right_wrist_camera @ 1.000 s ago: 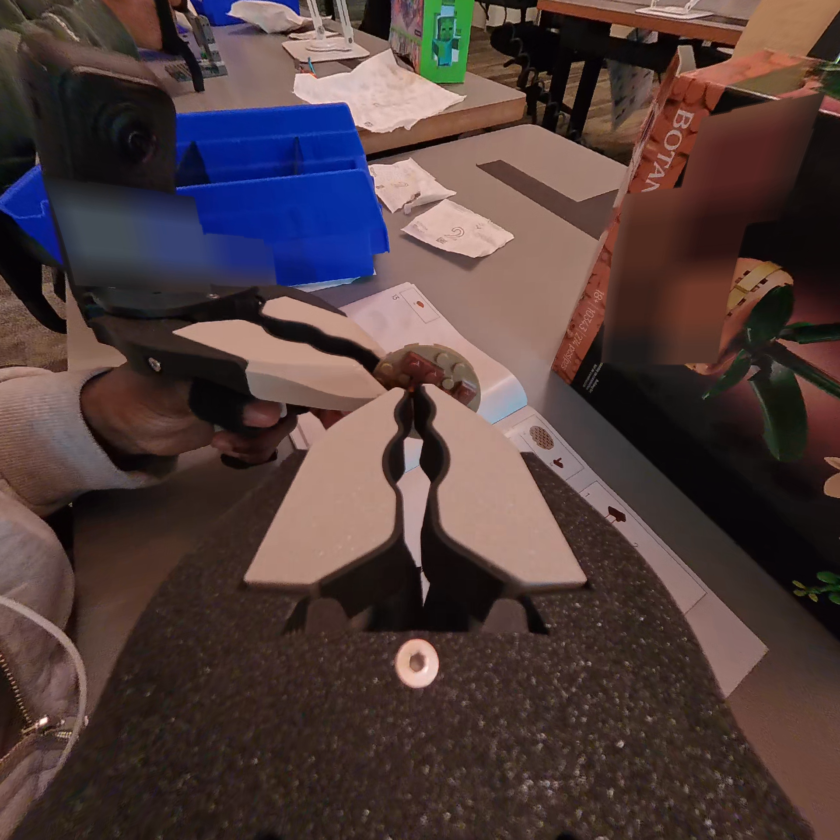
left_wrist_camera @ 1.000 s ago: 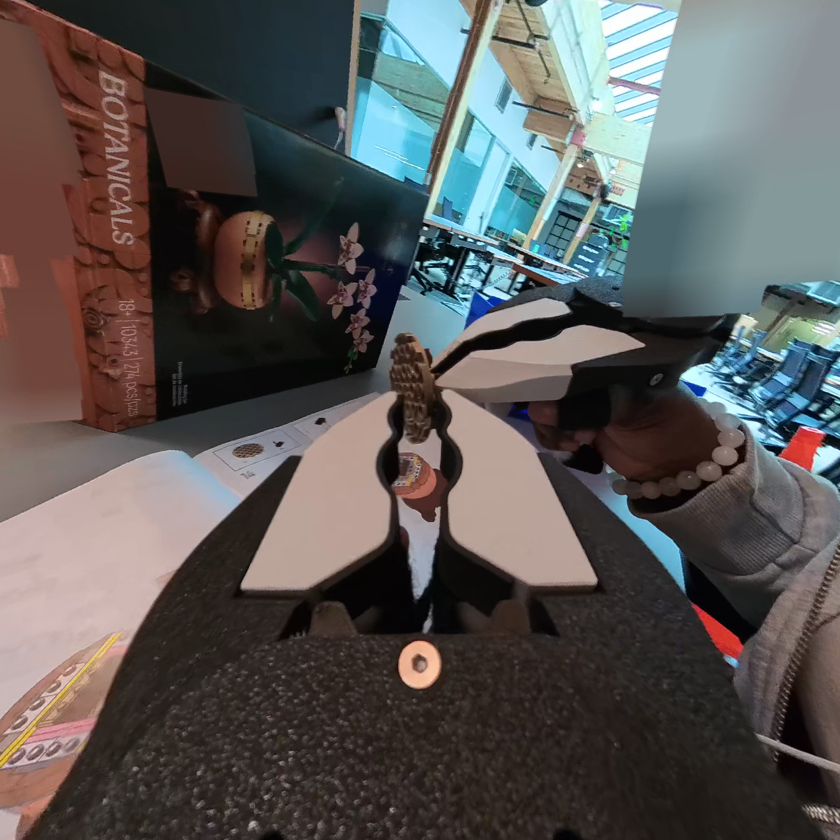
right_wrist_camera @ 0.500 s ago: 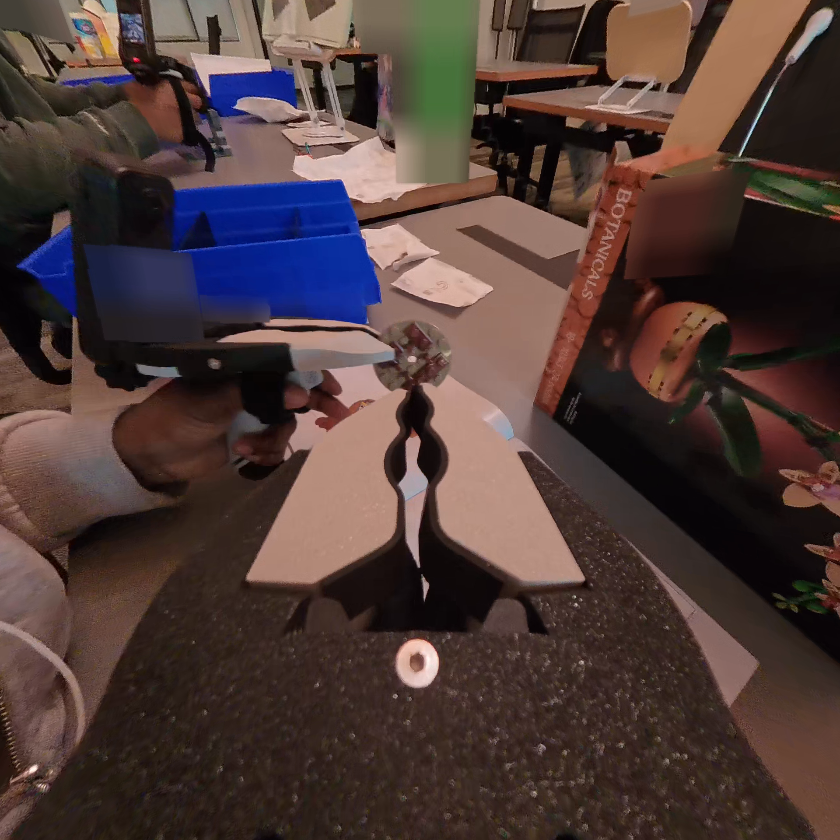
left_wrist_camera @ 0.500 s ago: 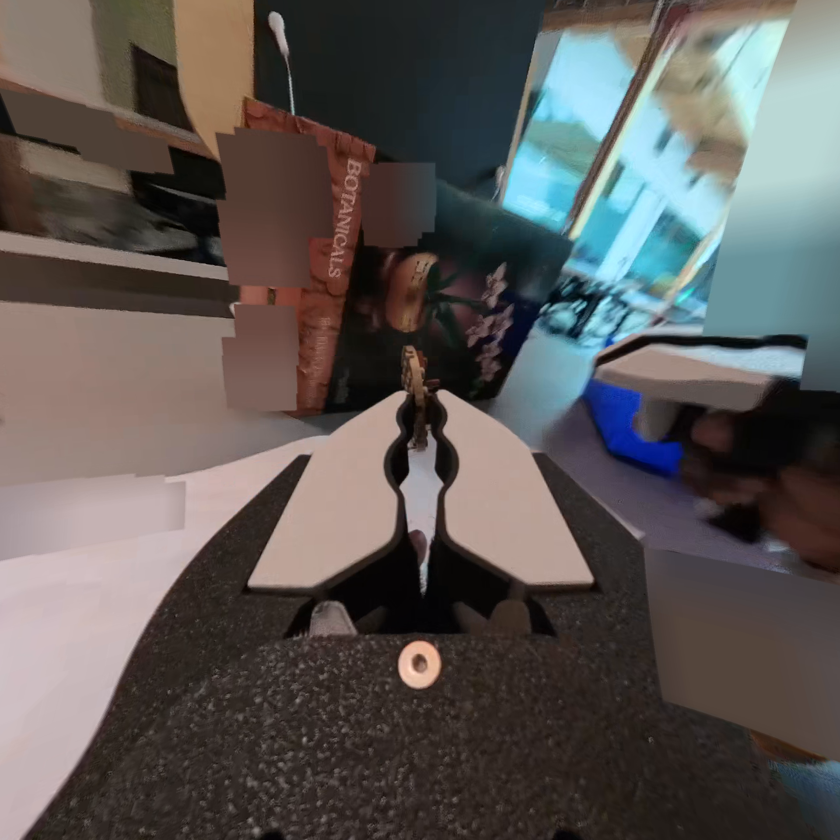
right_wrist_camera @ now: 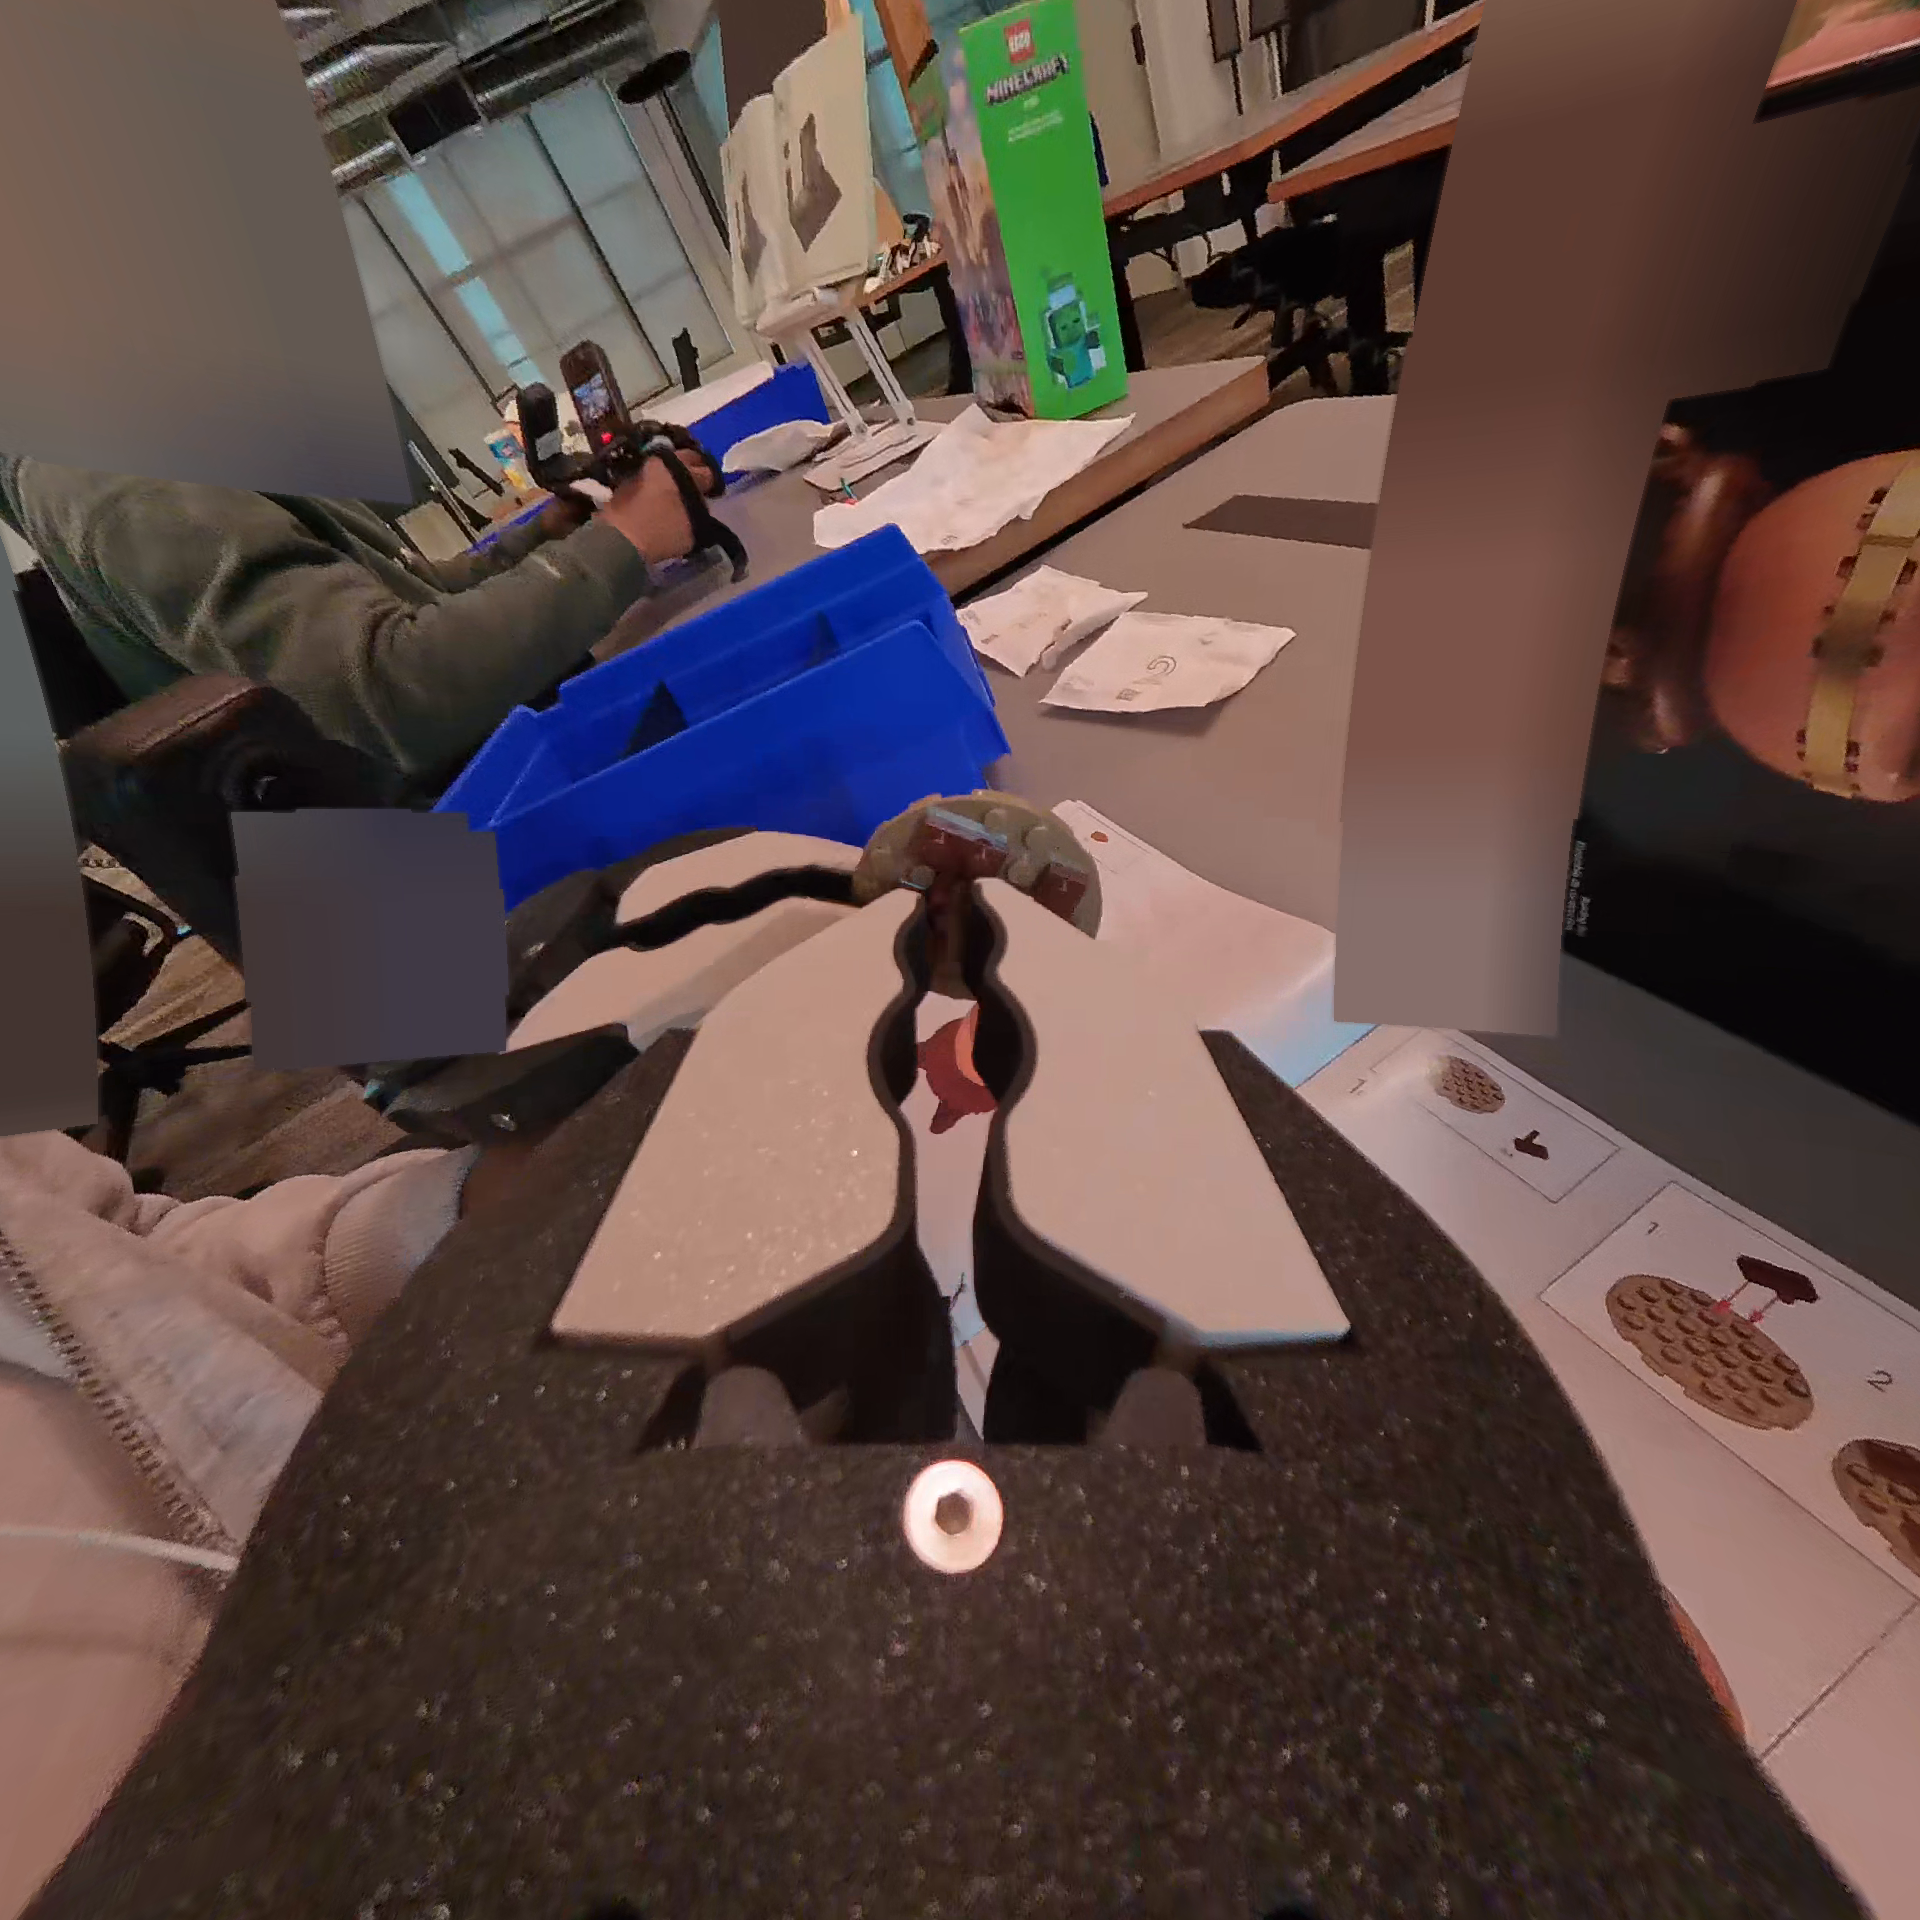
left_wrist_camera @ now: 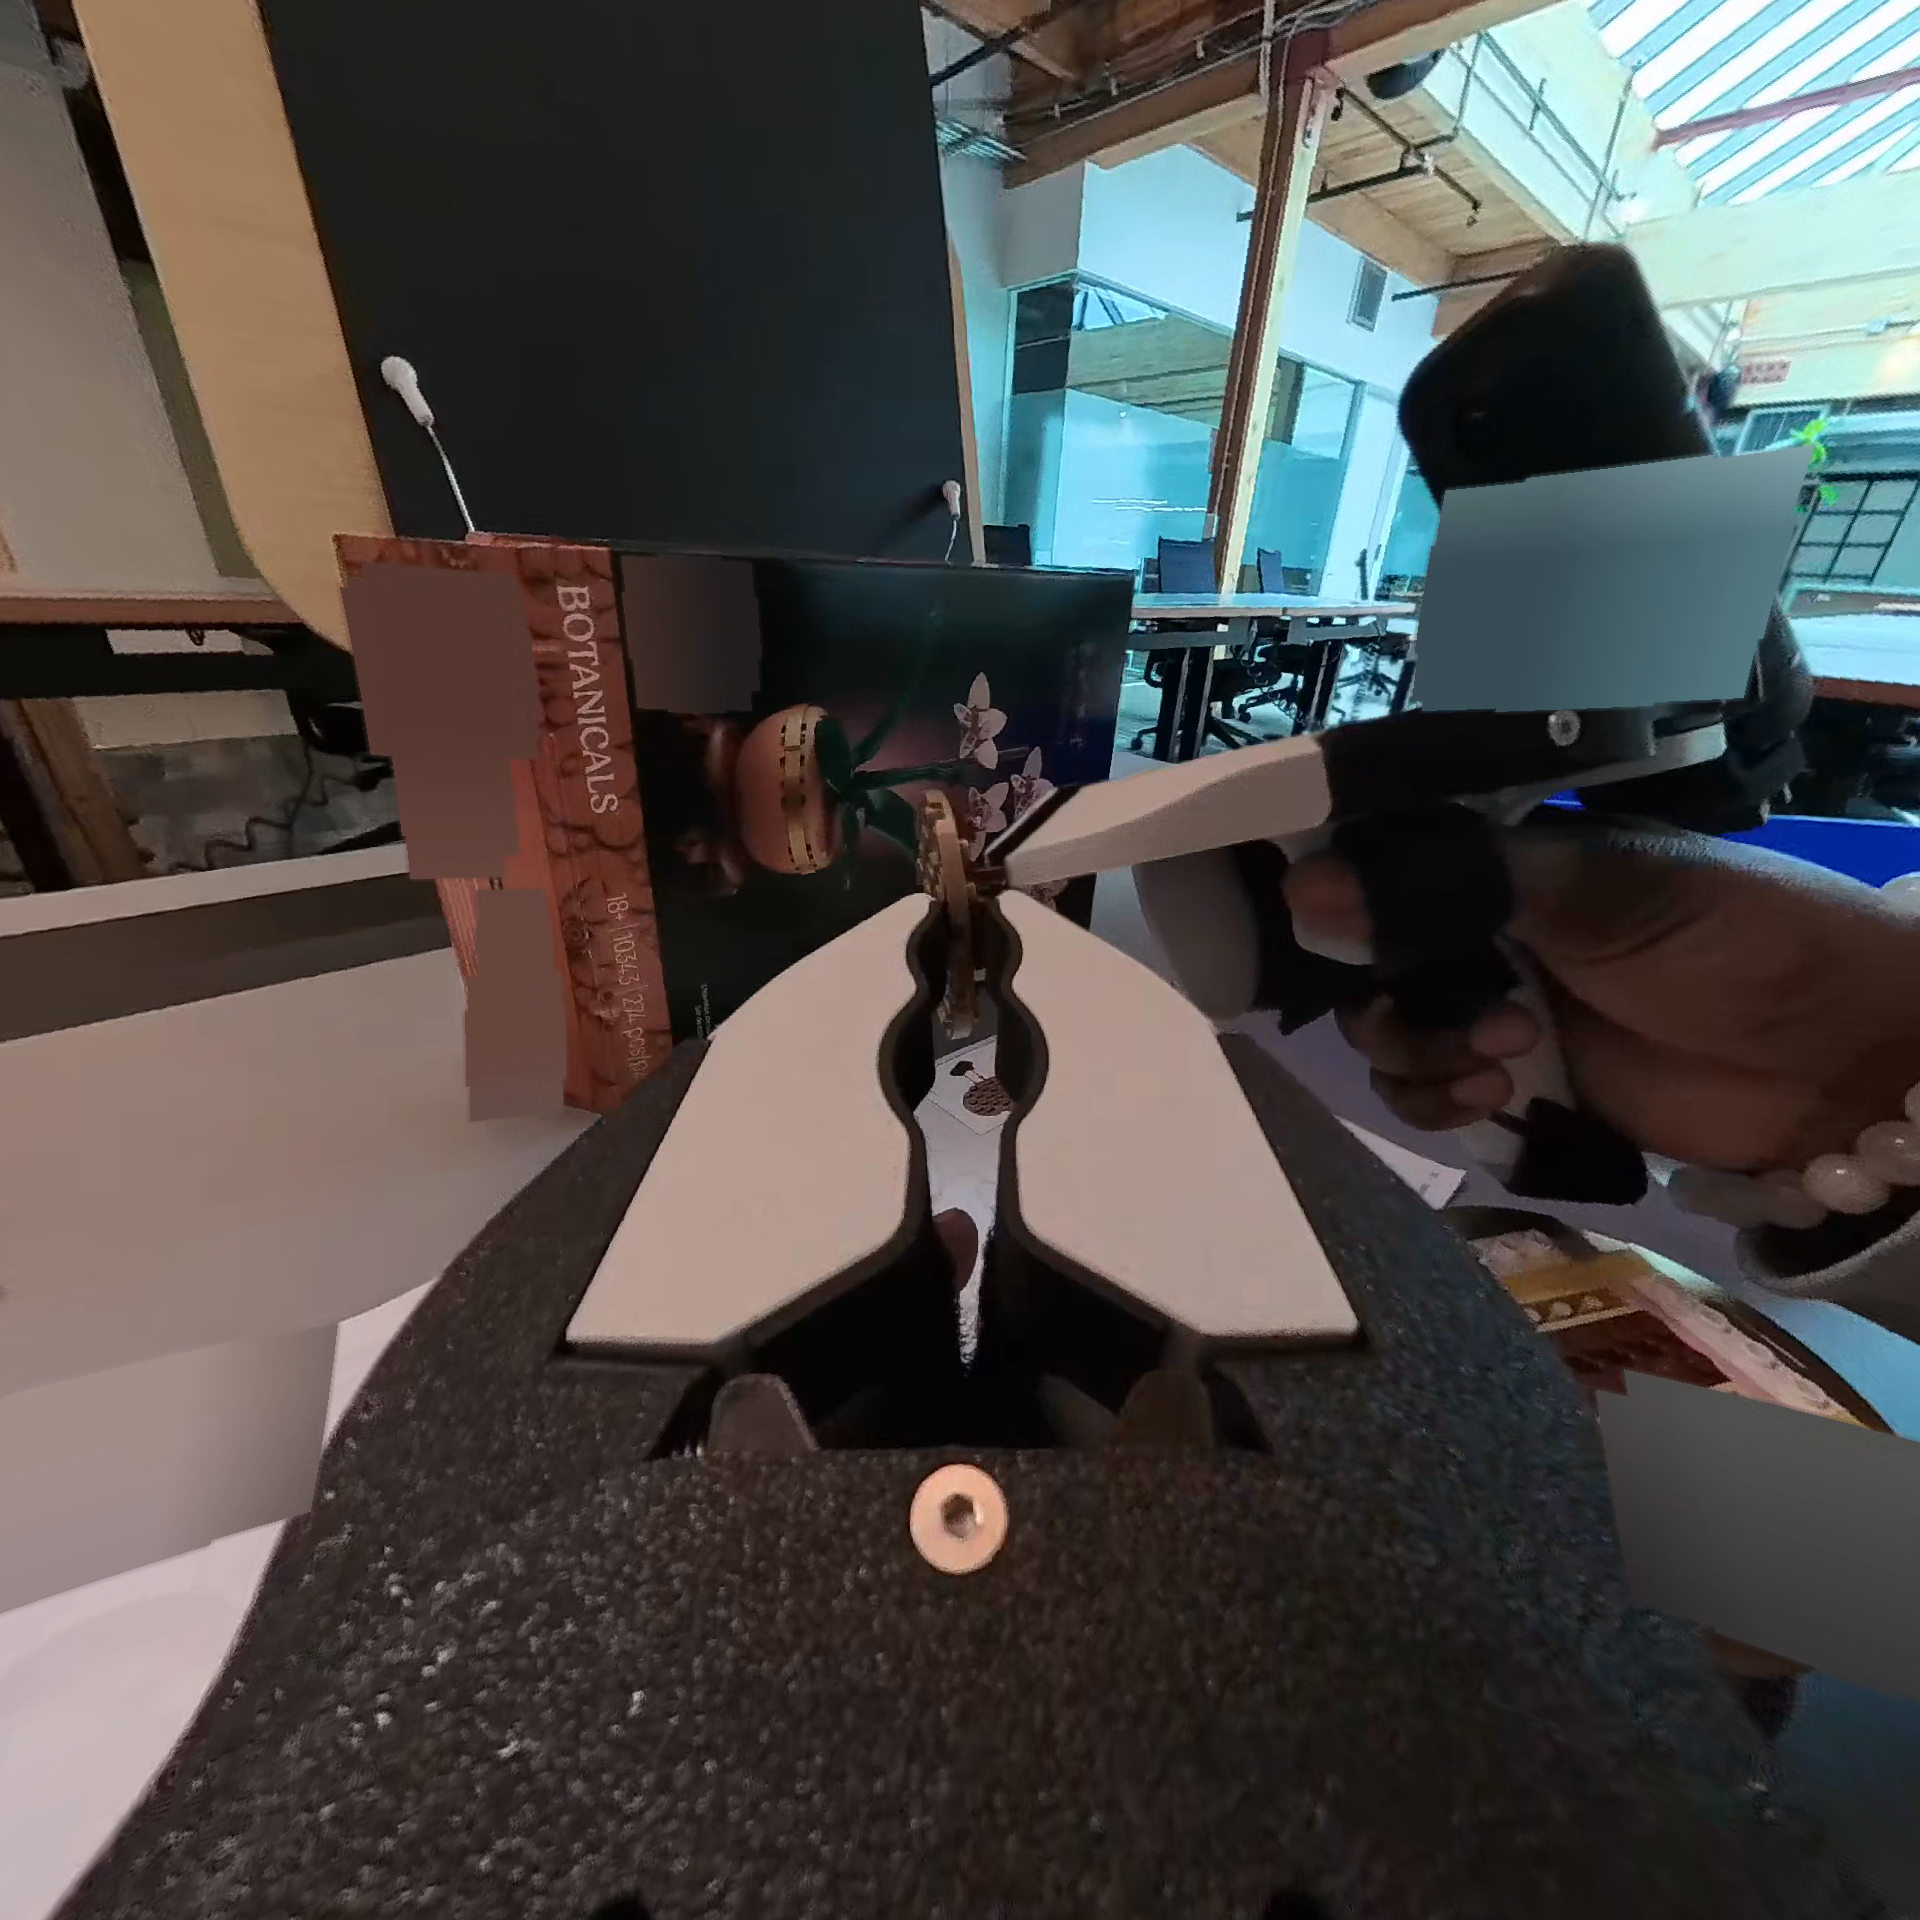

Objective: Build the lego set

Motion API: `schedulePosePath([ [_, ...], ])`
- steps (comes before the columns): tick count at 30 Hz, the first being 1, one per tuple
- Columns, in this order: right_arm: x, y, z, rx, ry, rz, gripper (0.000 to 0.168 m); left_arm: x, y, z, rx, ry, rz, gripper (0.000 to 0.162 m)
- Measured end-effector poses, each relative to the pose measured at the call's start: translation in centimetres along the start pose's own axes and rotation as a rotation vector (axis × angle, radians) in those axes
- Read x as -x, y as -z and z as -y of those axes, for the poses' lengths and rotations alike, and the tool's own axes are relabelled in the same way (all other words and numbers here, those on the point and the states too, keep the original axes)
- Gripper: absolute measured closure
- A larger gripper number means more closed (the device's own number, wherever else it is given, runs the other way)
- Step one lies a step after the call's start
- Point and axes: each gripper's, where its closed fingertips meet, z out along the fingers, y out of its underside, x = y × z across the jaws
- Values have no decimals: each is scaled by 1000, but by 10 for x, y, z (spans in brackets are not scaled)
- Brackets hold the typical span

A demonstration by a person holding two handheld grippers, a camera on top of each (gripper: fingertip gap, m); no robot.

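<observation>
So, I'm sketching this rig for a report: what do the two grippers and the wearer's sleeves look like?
Each gripper, left and right, has flat pale-grey fingers with wavy black-edged inner rims, on a speckled black body with one silver screw. Light-grey zip sleeve; pale bead bracelet.

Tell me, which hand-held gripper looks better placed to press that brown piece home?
Probably the right hand-held gripper: its tips meet the brown piece, while the left clamps the round plate edgewise.

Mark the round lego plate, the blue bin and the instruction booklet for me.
round lego plate (right_wrist_camera: pixel 977 868): right wrist view, studded face.
blue bin (right_wrist_camera: pixel 790 727): right wrist view, front wall.
instruction booklet (right_wrist_camera: pixel 1621 1226): right wrist view, open page.
</observation>
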Motion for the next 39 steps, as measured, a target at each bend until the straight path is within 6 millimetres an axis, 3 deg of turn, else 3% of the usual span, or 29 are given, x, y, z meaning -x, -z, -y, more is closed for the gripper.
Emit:
schedulePosePath([
  [5, 1, 0, -2, 10, 26, 1, 166, -4, 0, 1, 6, -75, -8, 156],
  [7, 3, 3, 1, -22, 141, -22, 167, -6, 0, 3, 16, -99, -13, 156],
  [12, 2, 3, 8, -56, 351, -85, 167, -3, -3, 8, -20, 168, -42, 155],
  [14, 0, 2, 5, -54, 373, -104, 167, 0, -4, 5, -12, 191, -20, 155],
  [16, 0, 4, 5, -64, 312, -68, 168, -2, -3, 3, 1, 74, 1, 155],
  [18, 7, 8, 11, -106, 195, 33, 168, -9, 0, 13, -14, -316, 94, 156],
  [19, 9, 10, 13, -107, 187, 38, 168, -12, 0, 17, -18, -374, 115, 156],
  [22, 14, 7, 8, -23, 497, -118, 167, 1, -4, 9, 16, -25, 48, 155],
  [23, 30, 6, 11, -57, 485, -59, 168, 20, -3, 1, 47, 15, 143, 156],
  [24, 32, 10, 17, -79, 453, -56, 168, 40, 2, -7, 67, 28, 201, 157],
  [25, 18, 18, 22, -75, 453, -125, 167, 51, 9, -9, 57, 122, 197, 156],
  [27, 0, 33, 29, -95, 407, -152, 167, 46, 19, 6, 4, 173, 160, 156],
  [29, 1, 32, 25, -66, 408, -126, 167, 38, 21, 15, -8, 149, 147, 156],
  [35, 16, 29, 28, -27, 474, -49, 167, 29, 13, 11, -28, 558, -51, 156],
  [39, 15, 34, 19, 114, 603, -46, 167, 16, 11, 6, -16, 815, -201, 156],
])
